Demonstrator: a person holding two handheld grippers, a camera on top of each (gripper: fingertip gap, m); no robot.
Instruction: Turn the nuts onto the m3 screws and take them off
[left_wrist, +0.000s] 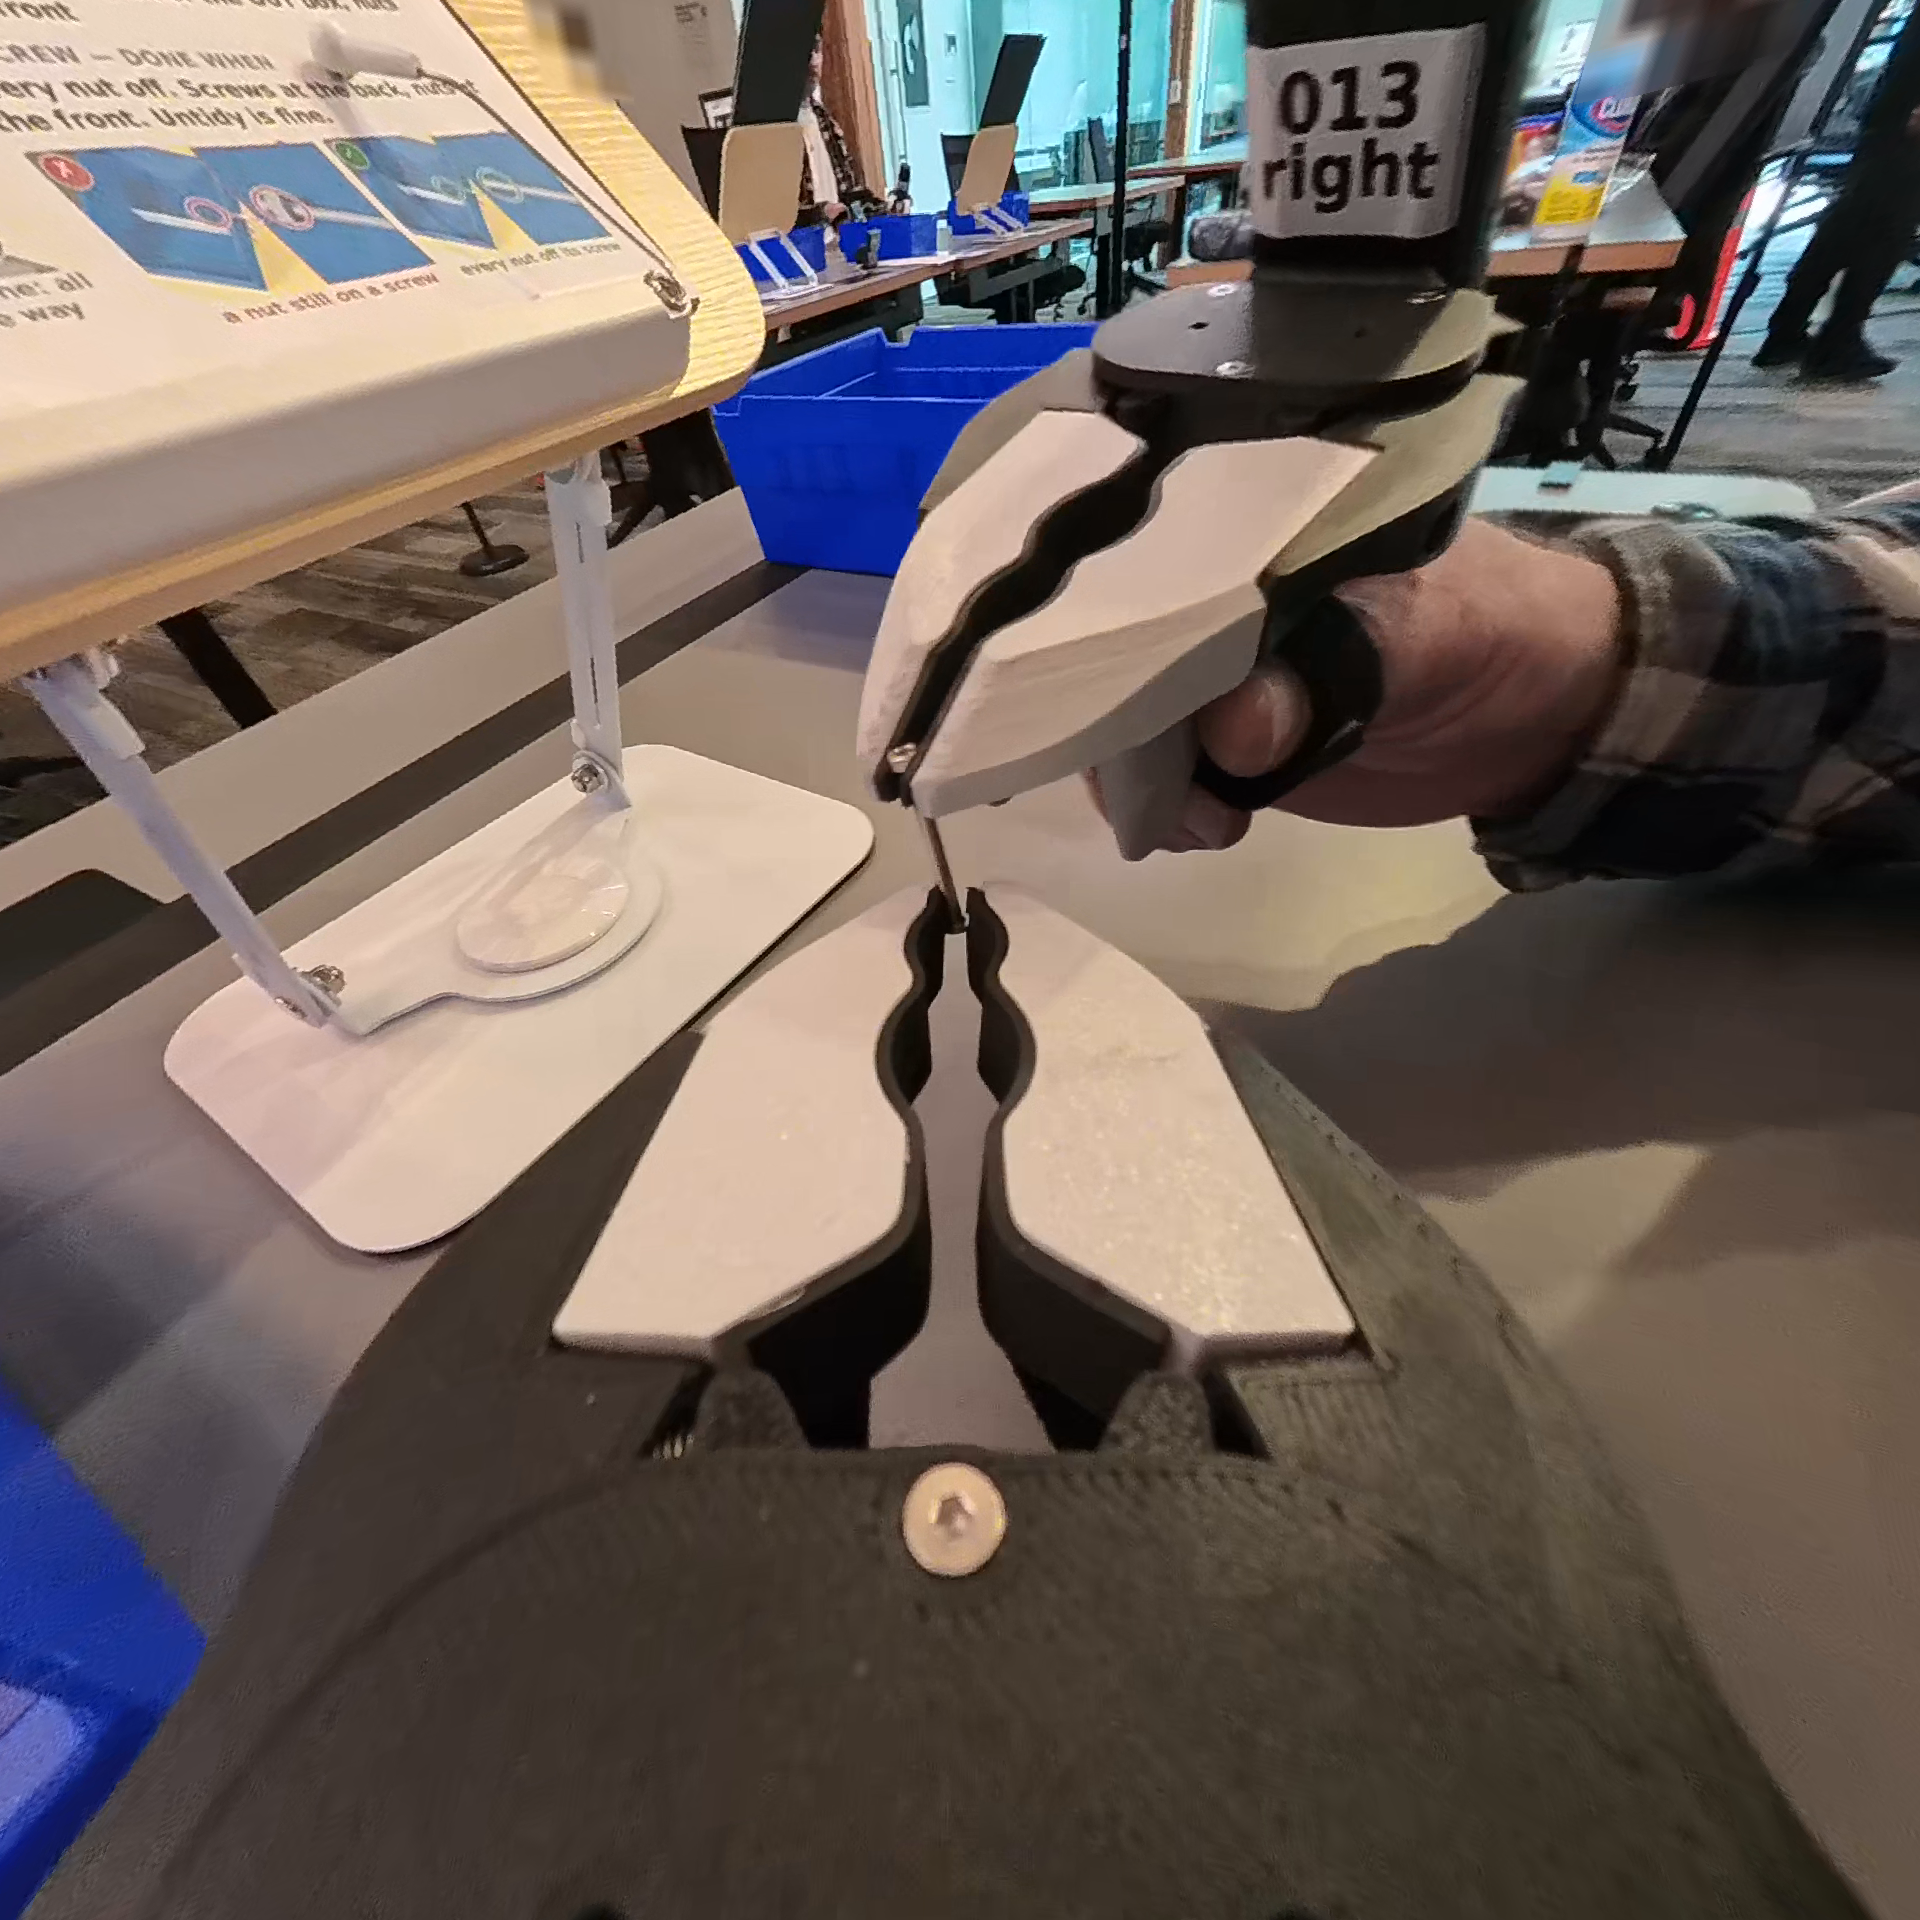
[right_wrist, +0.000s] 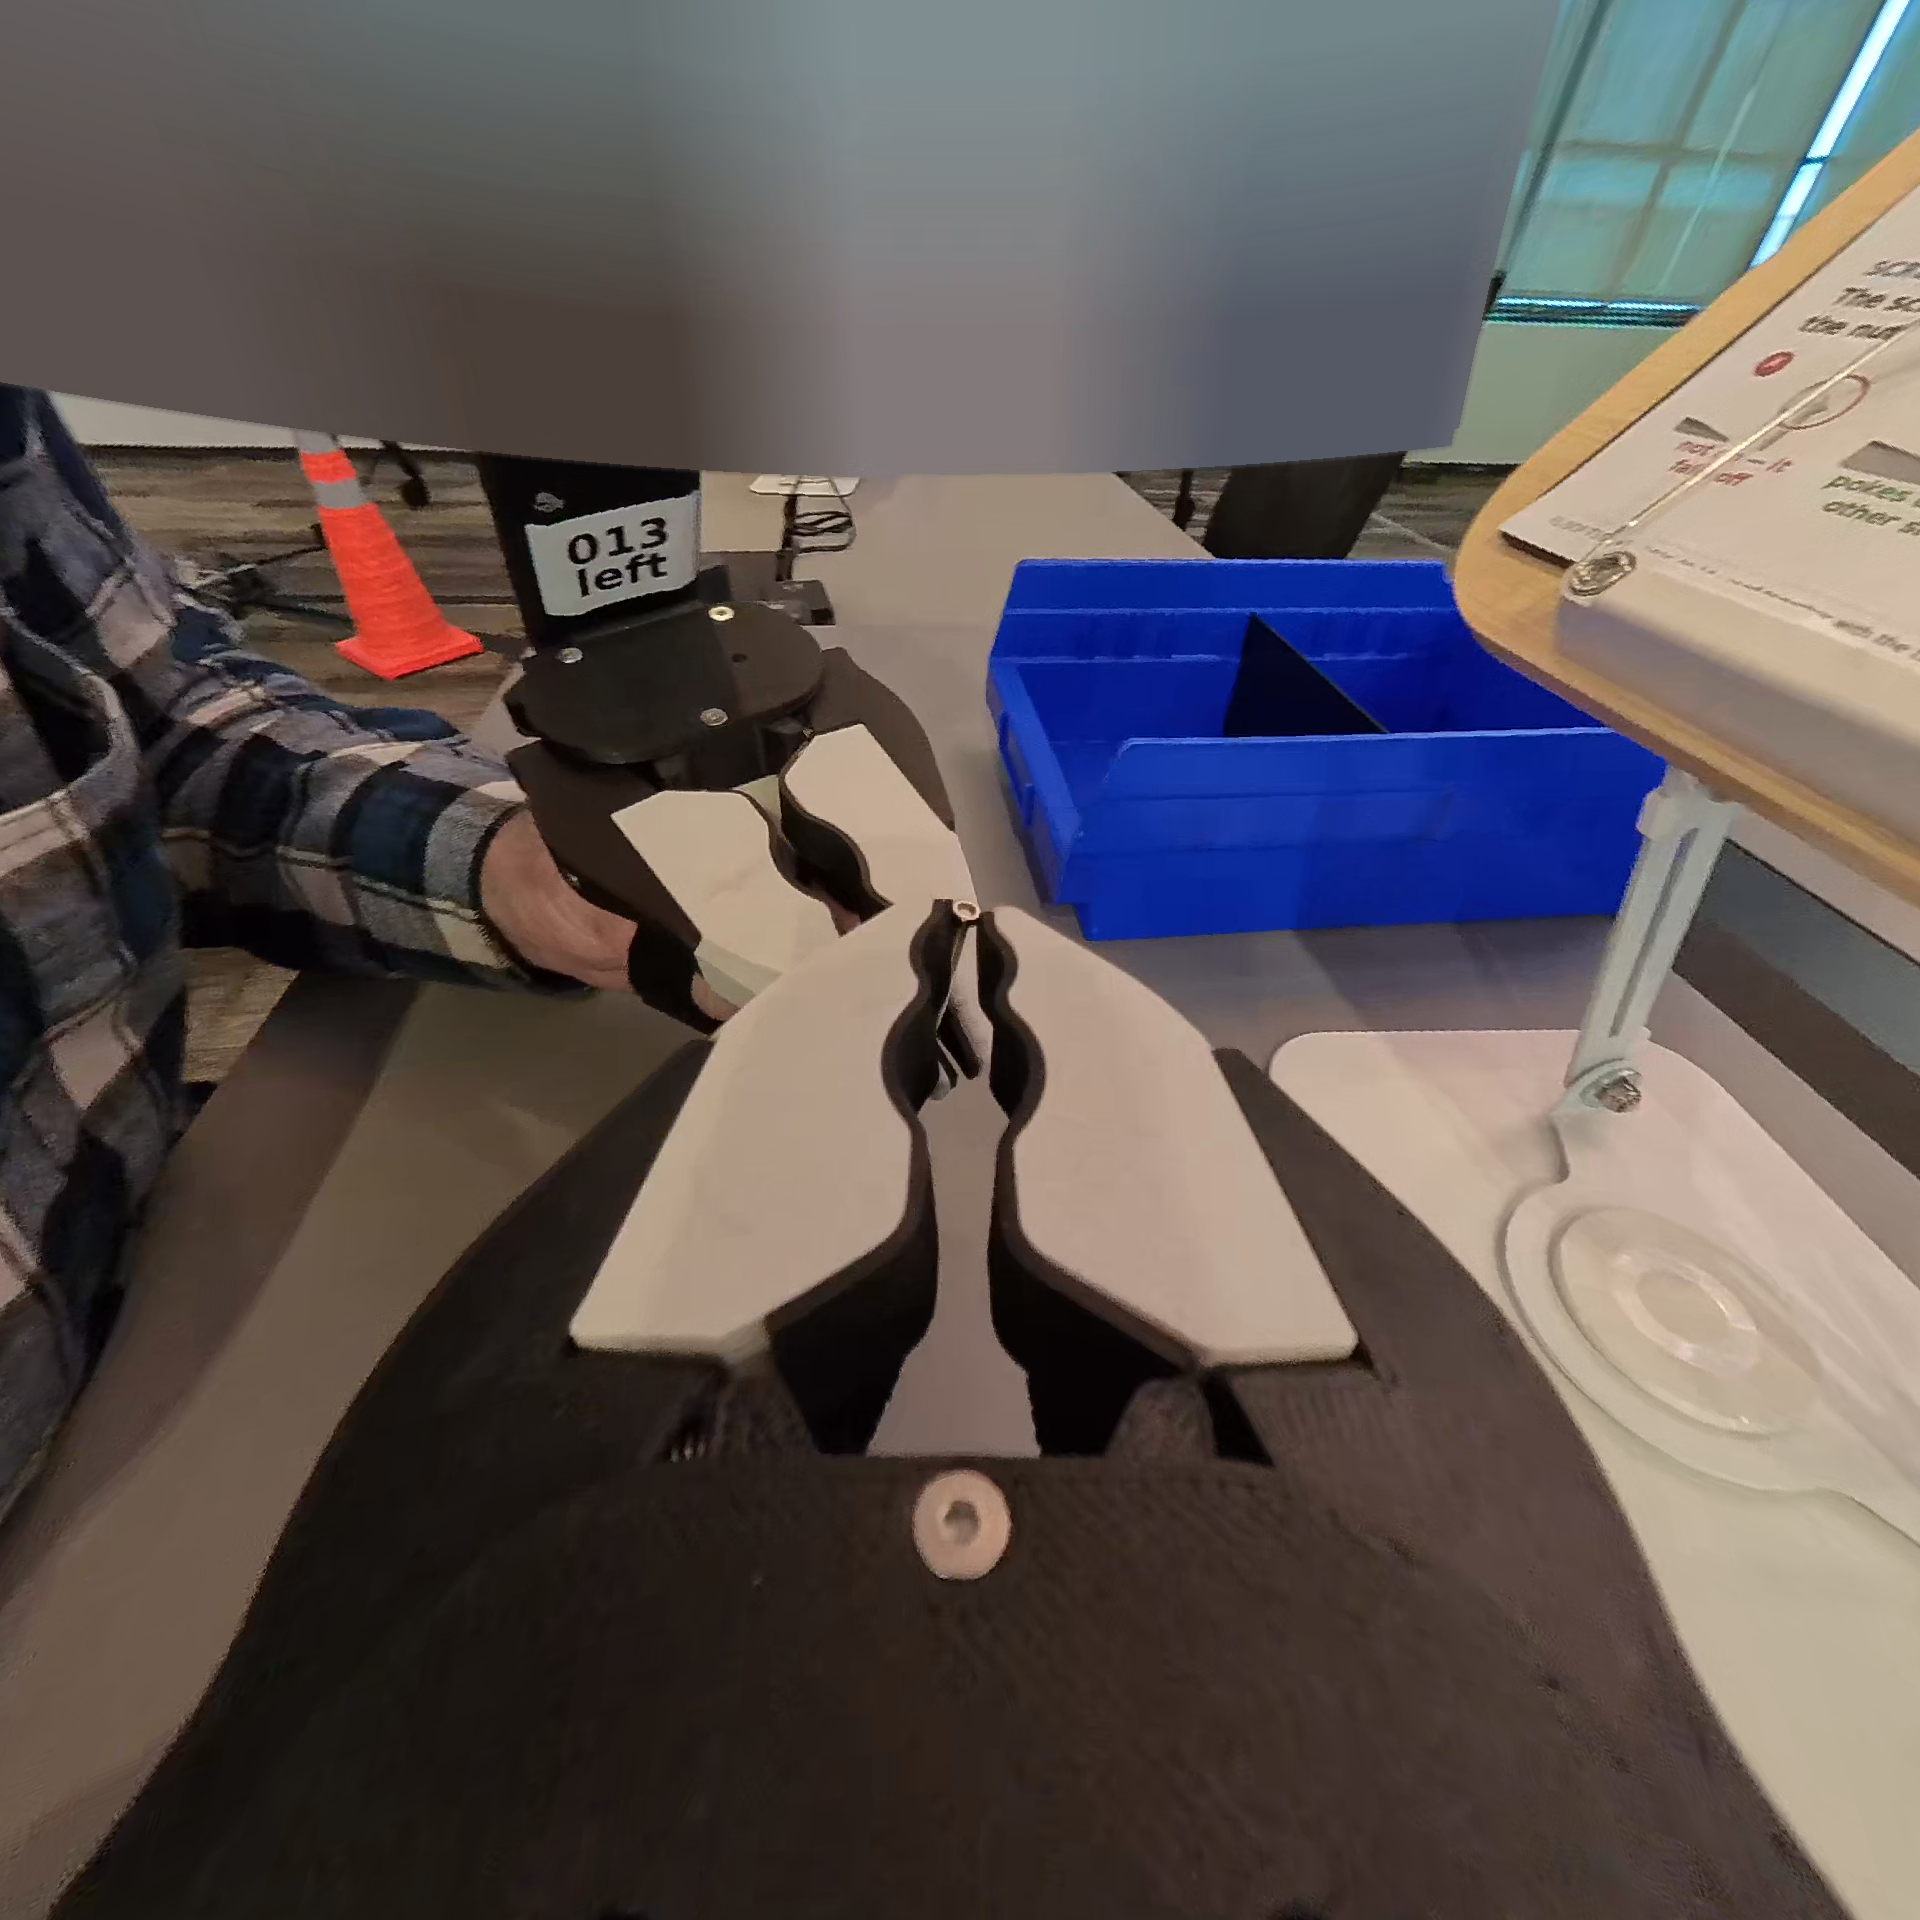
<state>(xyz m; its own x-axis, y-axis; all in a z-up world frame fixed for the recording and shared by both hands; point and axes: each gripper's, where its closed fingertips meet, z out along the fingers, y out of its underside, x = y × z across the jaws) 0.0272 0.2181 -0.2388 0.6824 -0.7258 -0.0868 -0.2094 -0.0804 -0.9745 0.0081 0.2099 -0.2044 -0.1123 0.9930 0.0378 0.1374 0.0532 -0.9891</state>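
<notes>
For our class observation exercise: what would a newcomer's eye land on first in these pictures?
First, the slim metal screw pinched between two claws above the grey table: the right claw grips its head end, the left claw its lower tip. Next, the bright blue bin behind them, beside a white tilted stand.

Each gripper (left_wrist: 954, 914) is showing a black, ridged printed body with a silver screw (left_wrist: 954, 1519) at its centre; pale grey fingers (left_wrist: 790, 1132) are carrying wavy black pads; a white label (left_wrist: 1351, 135) is wrapping the black post; the person is wearing a plaid sleeve (right_wrist: 208, 810).
</notes>
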